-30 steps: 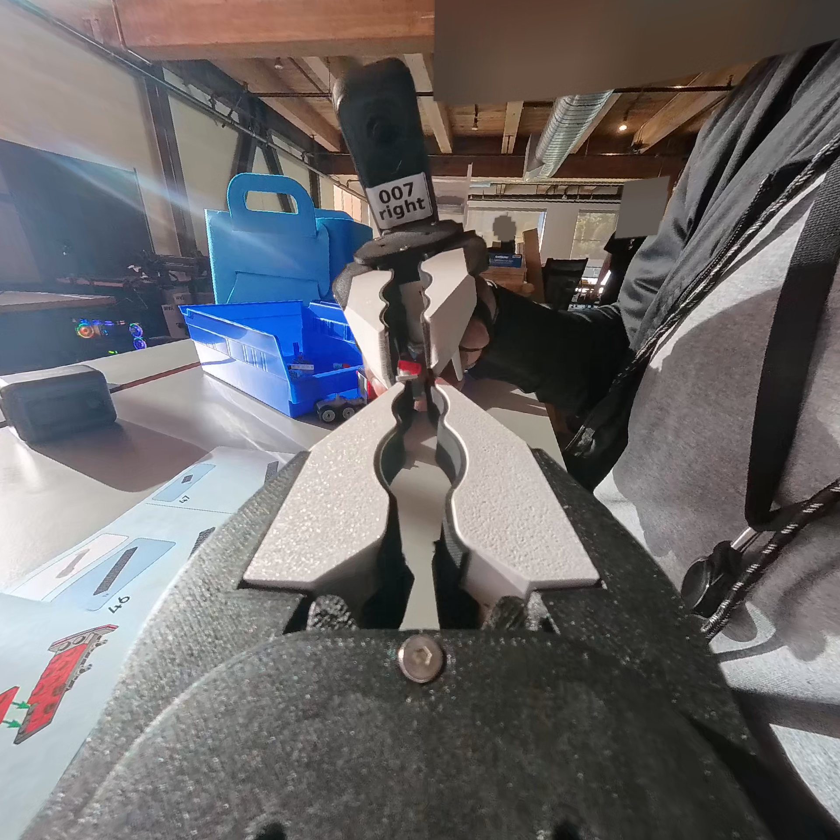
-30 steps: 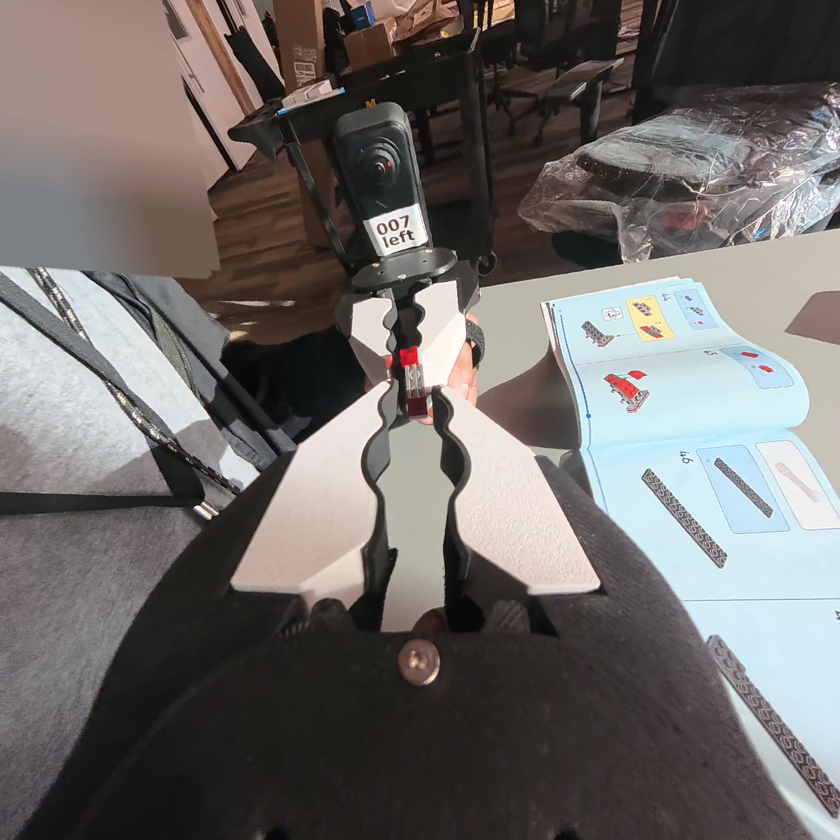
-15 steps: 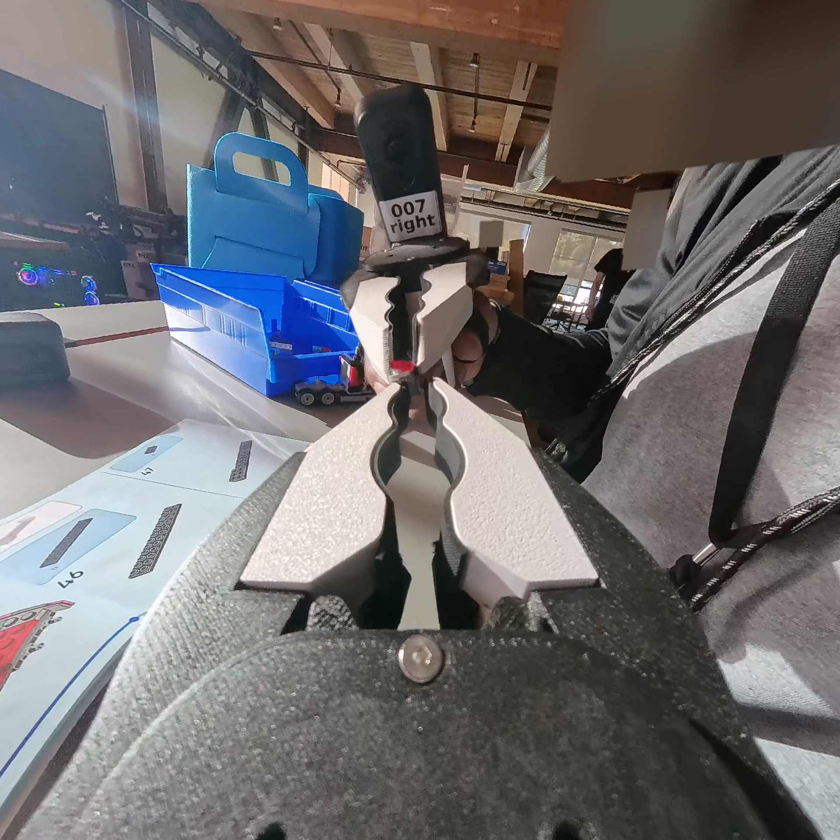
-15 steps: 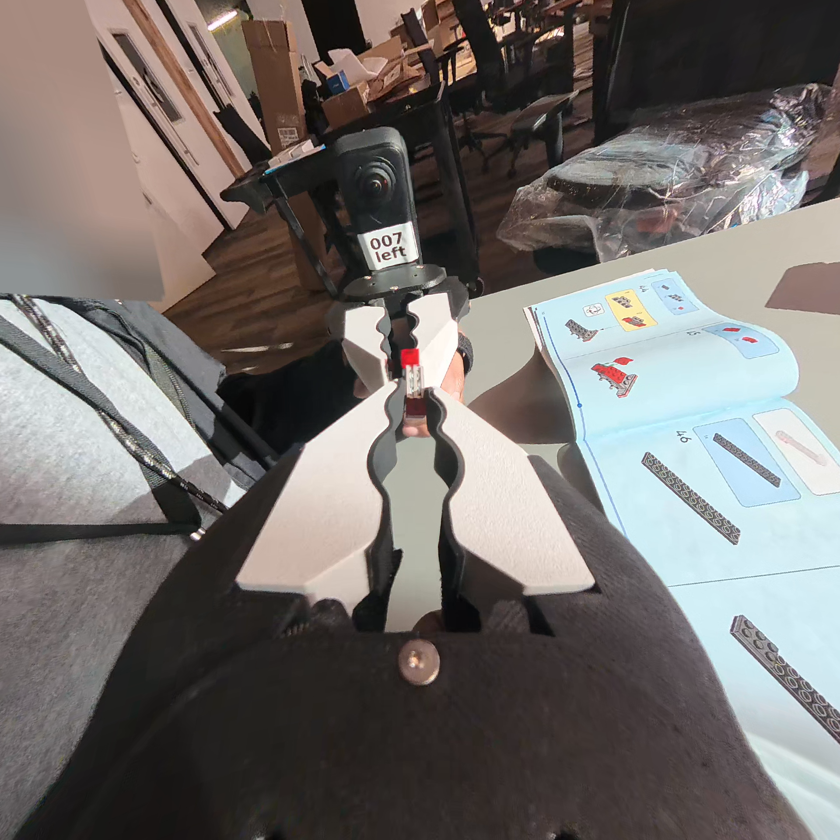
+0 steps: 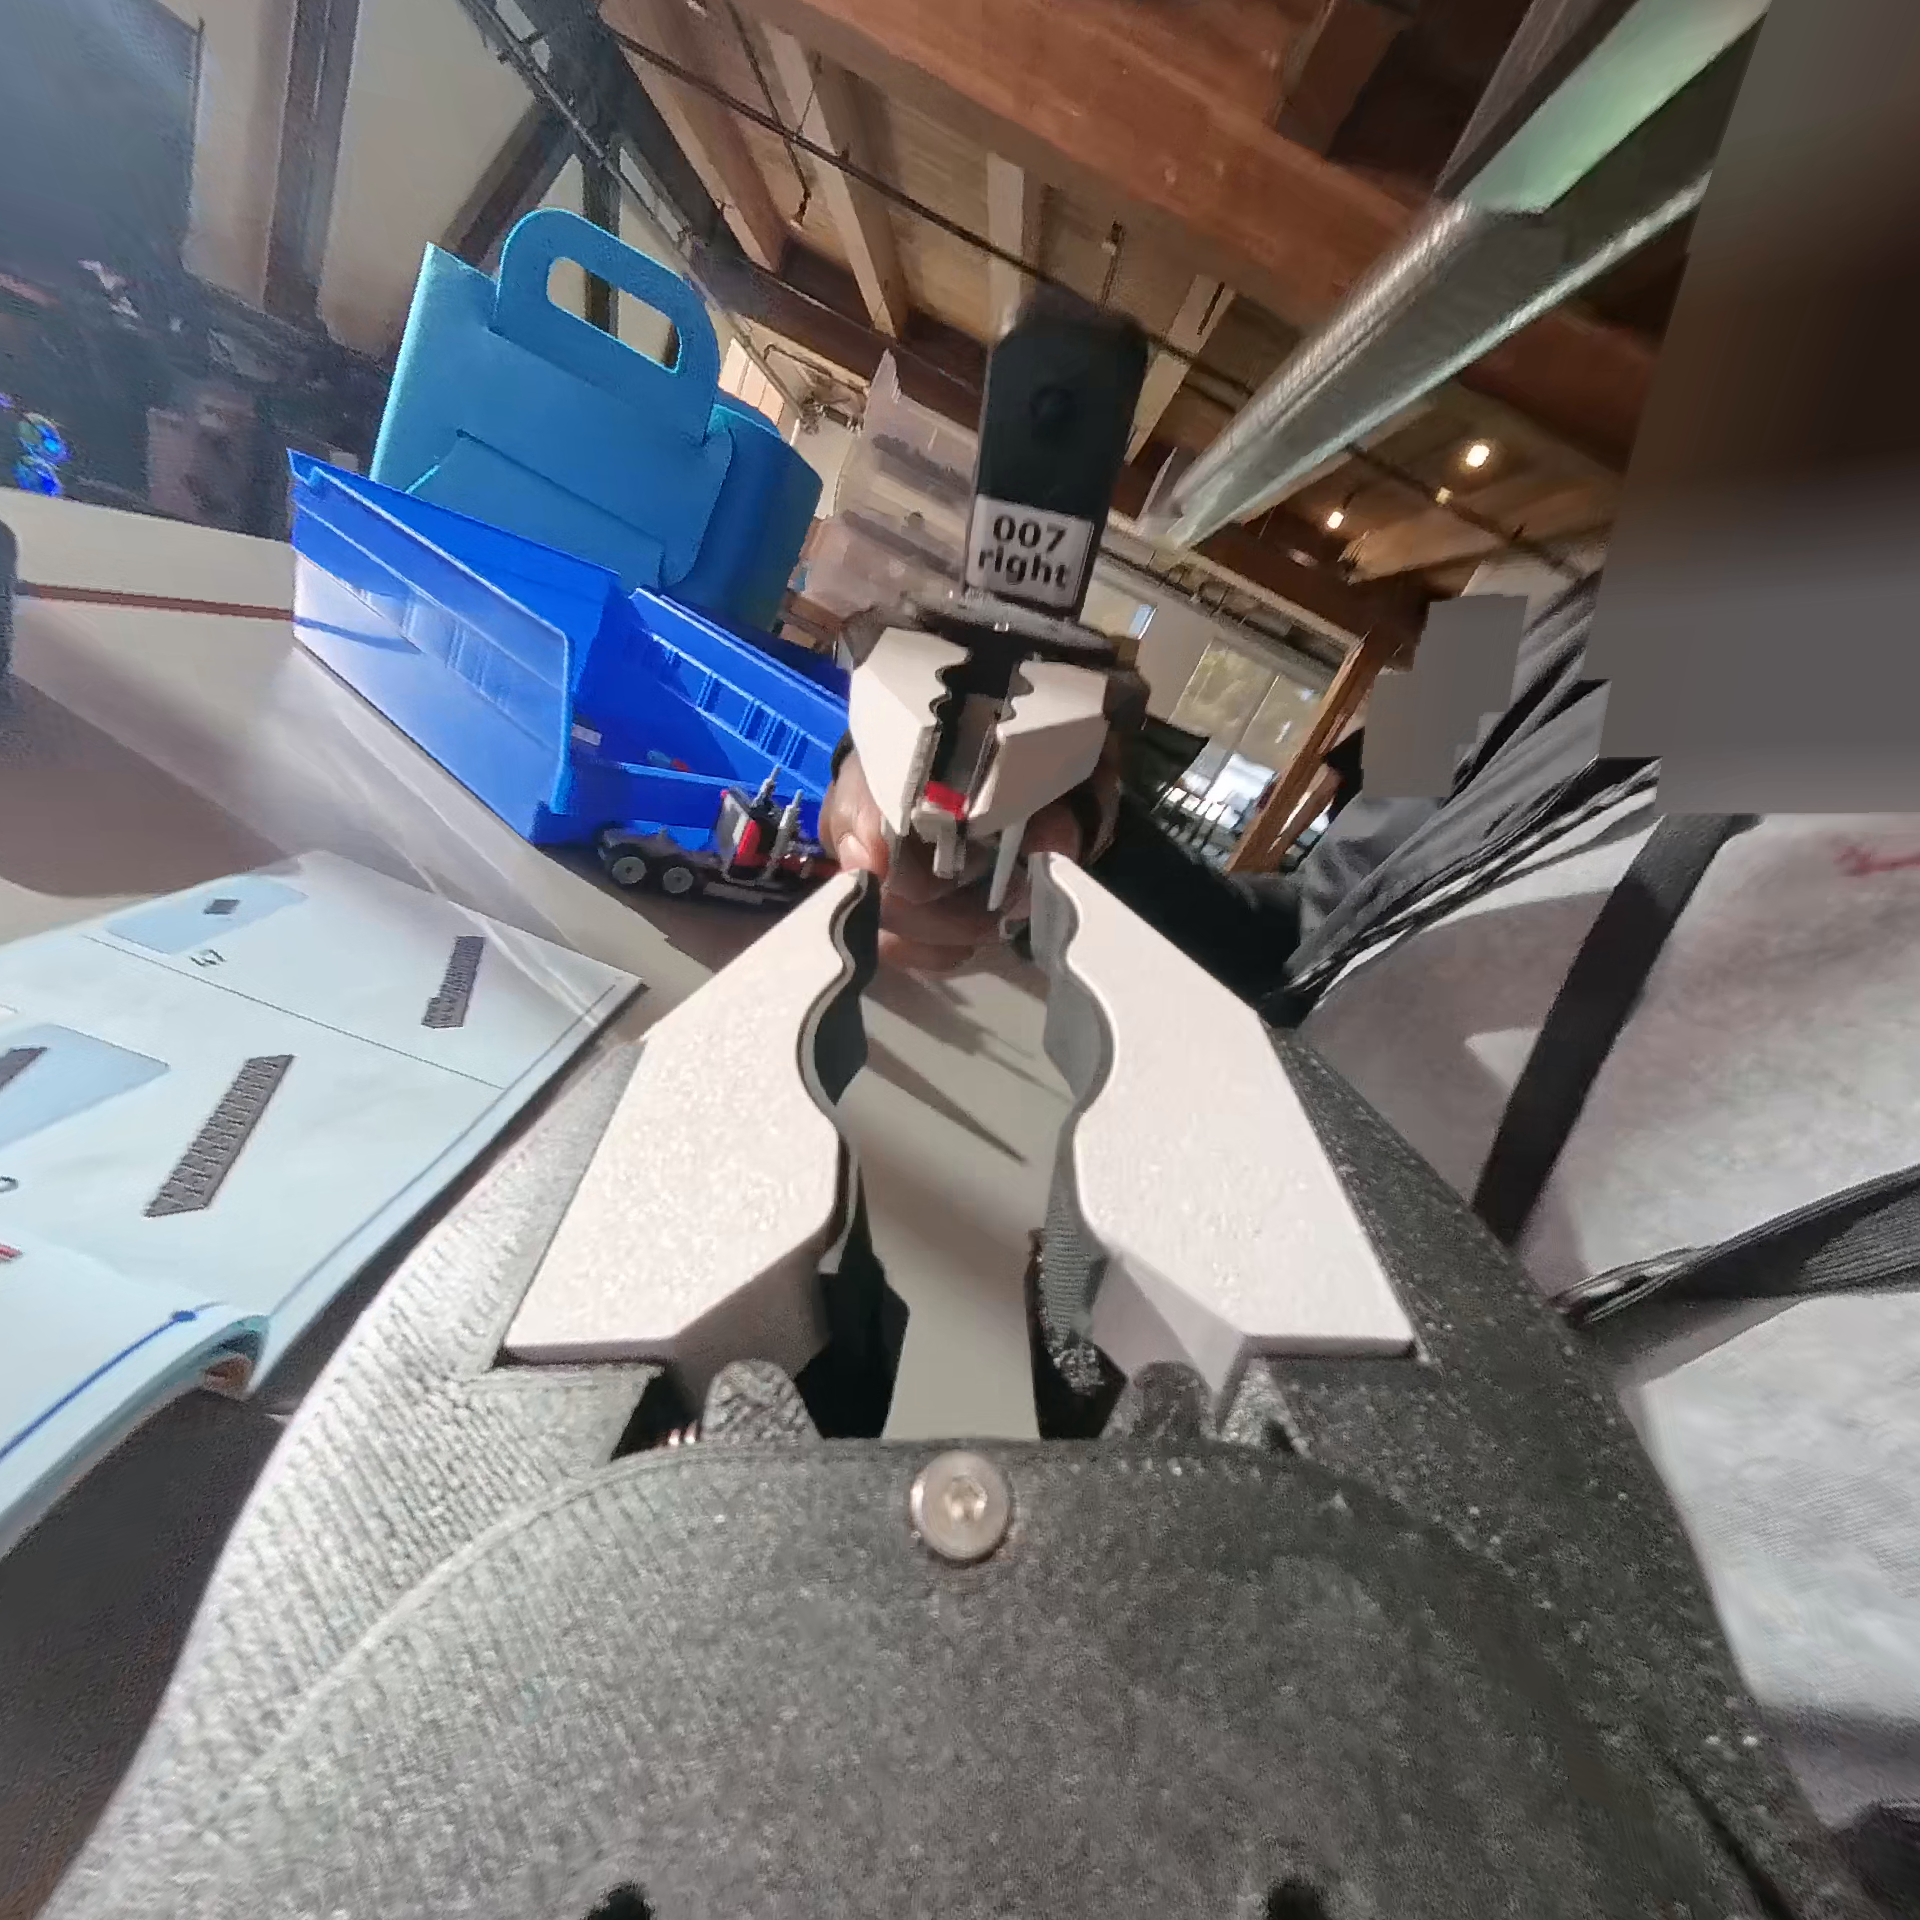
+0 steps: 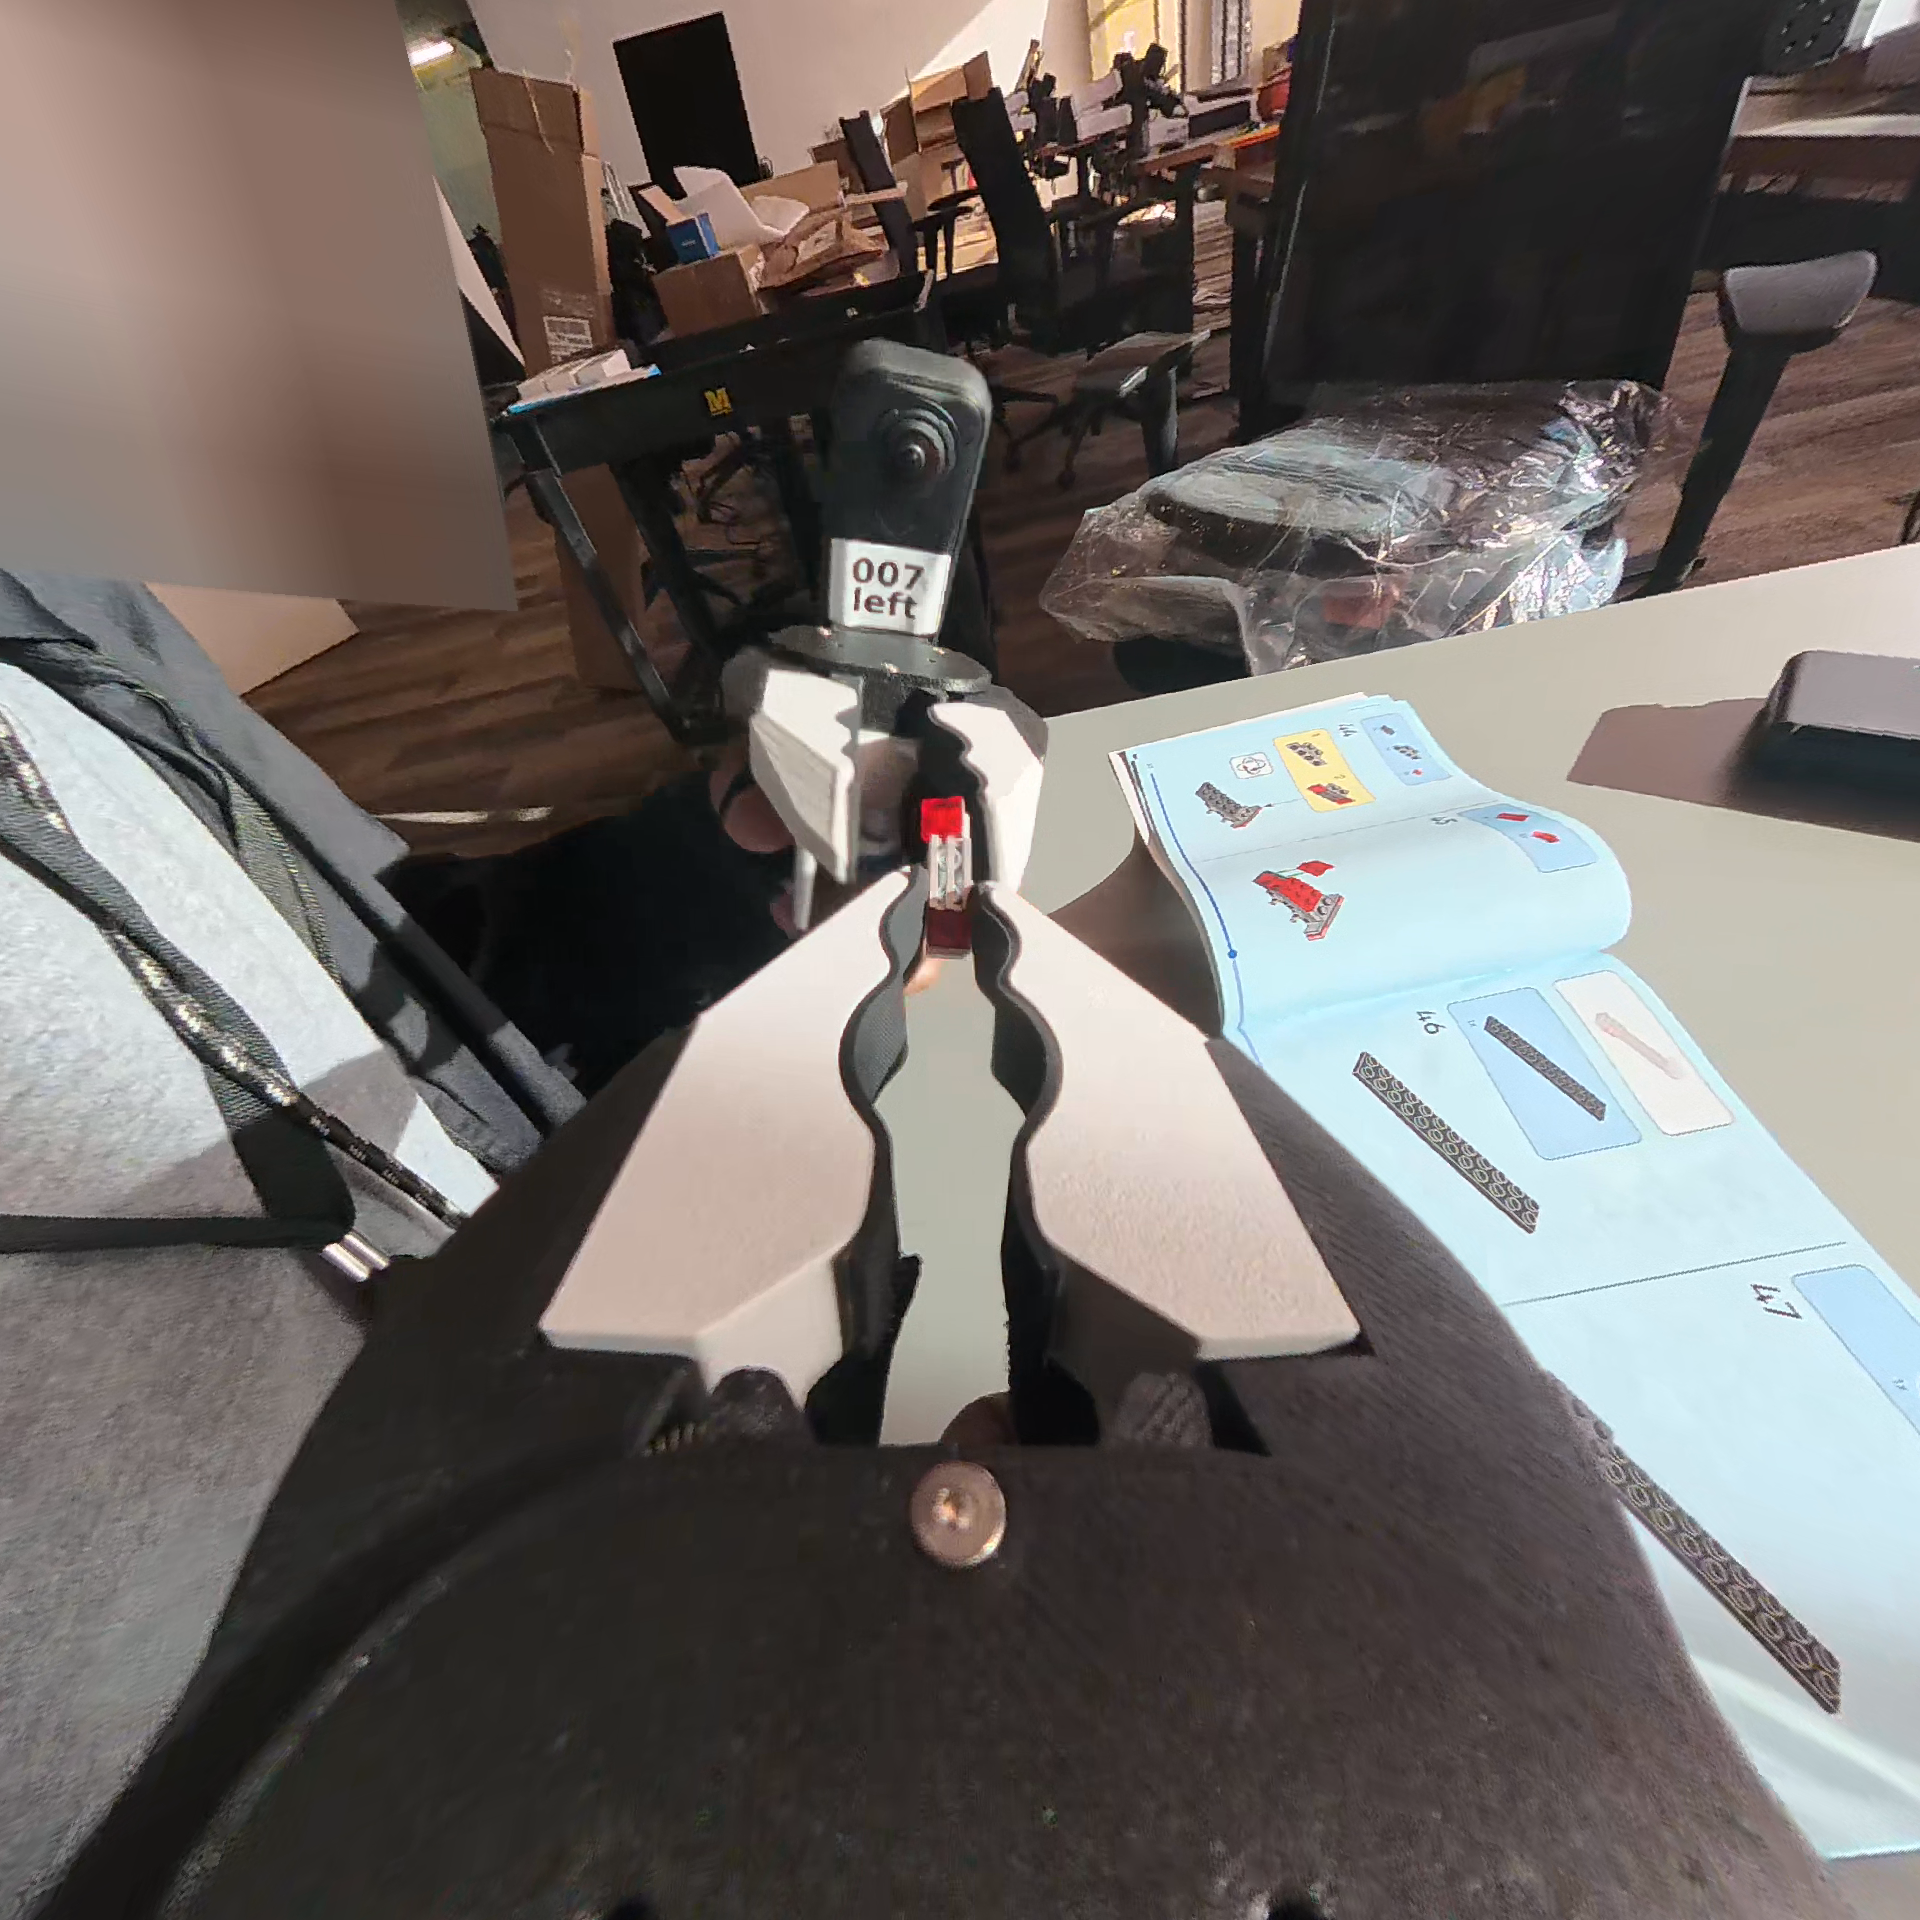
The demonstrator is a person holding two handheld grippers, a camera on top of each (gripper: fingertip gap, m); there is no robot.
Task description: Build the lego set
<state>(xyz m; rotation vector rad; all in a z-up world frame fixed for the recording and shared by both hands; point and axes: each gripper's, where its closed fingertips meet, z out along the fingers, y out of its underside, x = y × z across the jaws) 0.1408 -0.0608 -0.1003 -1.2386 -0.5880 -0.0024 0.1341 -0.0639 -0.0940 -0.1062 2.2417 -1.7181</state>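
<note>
My right gripper [image 6: 951, 891] is shut on a small red and grey lego piece [image 6: 948, 868], held in the air in front of the person's torso. The piece also shows in the left wrist view [image 5: 943, 800], pinched in the right gripper [image 5: 966, 857]. My left gripper [image 5: 951, 878] is open and empty, facing the right gripper tip to tip with a small gap. It shows in the right wrist view [image 6: 894, 831] just behind the piece. A partly built lego truck [image 5: 727, 852] stands on the table by a blue bin [image 5: 499, 665].
An open instruction booklet [image 6: 1455, 935] lies on the table, also in the left wrist view [image 5: 312, 997]. A long dark plate [image 6: 1714, 1600] lies on its near page. A blue bag [image 5: 582, 436] stands behind the bin. A dark flat object [image 6: 1839, 707] lies farther off. Left and right tips are no more than a few centimetres apart.
My left gripper has opened and let go of the small piece. The right gripper still holds it. Both grippers have tilted and drawn slightly apart.
</note>
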